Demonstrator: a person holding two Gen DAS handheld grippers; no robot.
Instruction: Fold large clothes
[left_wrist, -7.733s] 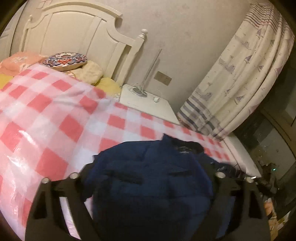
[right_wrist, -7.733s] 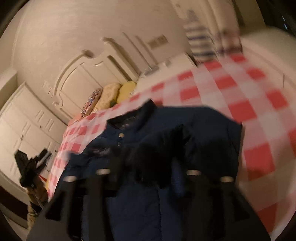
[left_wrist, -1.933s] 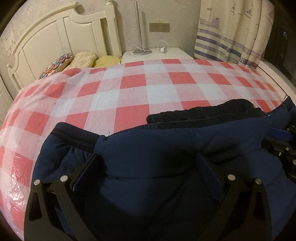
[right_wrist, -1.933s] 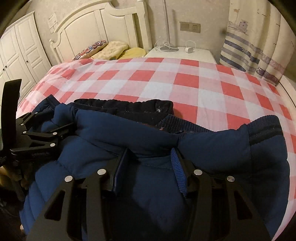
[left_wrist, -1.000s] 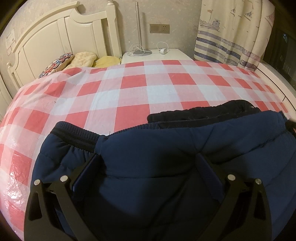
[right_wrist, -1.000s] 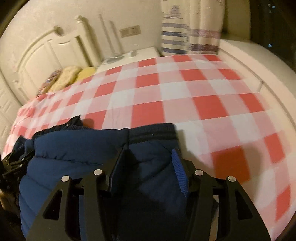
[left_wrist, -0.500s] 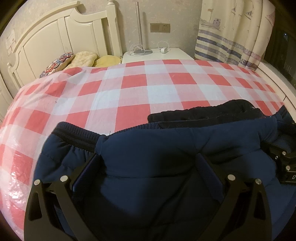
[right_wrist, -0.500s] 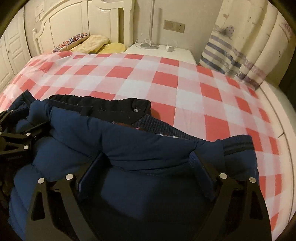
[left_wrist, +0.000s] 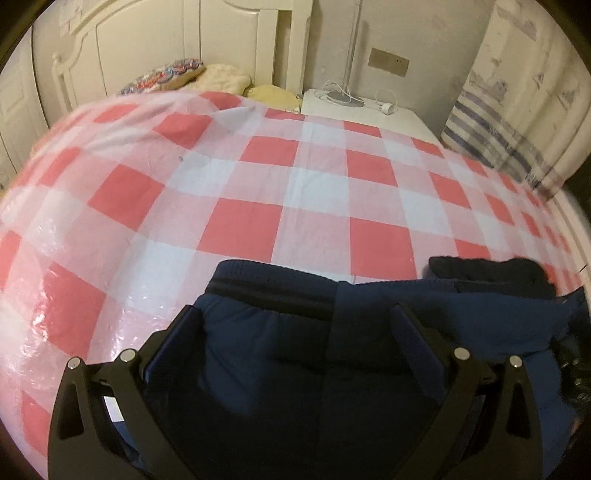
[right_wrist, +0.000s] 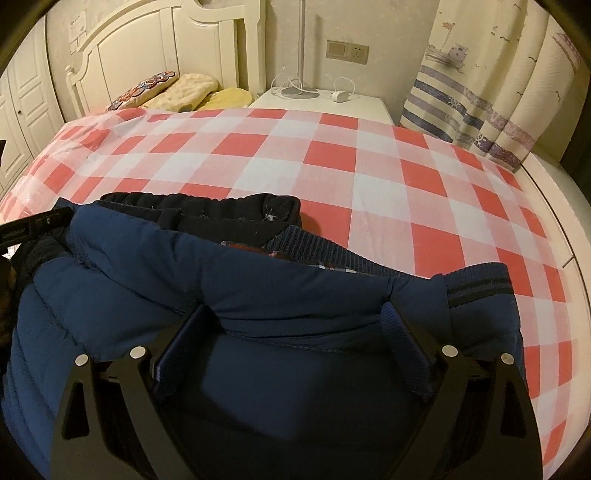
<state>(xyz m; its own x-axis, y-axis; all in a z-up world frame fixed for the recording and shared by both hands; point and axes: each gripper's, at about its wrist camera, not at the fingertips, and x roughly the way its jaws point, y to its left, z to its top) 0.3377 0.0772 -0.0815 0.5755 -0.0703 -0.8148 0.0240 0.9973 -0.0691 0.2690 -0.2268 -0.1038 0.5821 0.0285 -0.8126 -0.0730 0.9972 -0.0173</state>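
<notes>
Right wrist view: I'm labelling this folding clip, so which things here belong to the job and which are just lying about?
Part of the job:
- padded navy blue jacket
- right tool, jaws wide, just opened, jacket between them
- red and white checked bed cover

Just lying about:
- cream and yellow pillows
- white bedside table
- striped nautical curtain

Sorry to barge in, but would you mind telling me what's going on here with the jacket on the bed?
A person with a gripper in each hand is folding a navy jacket on a bed with a red-checked cover. The right gripper has just been opening, and its jaws stand wide apart with jacket fabric bulging between them. The left gripper is also open over the jacket, near a ribbed cuff.
</notes>
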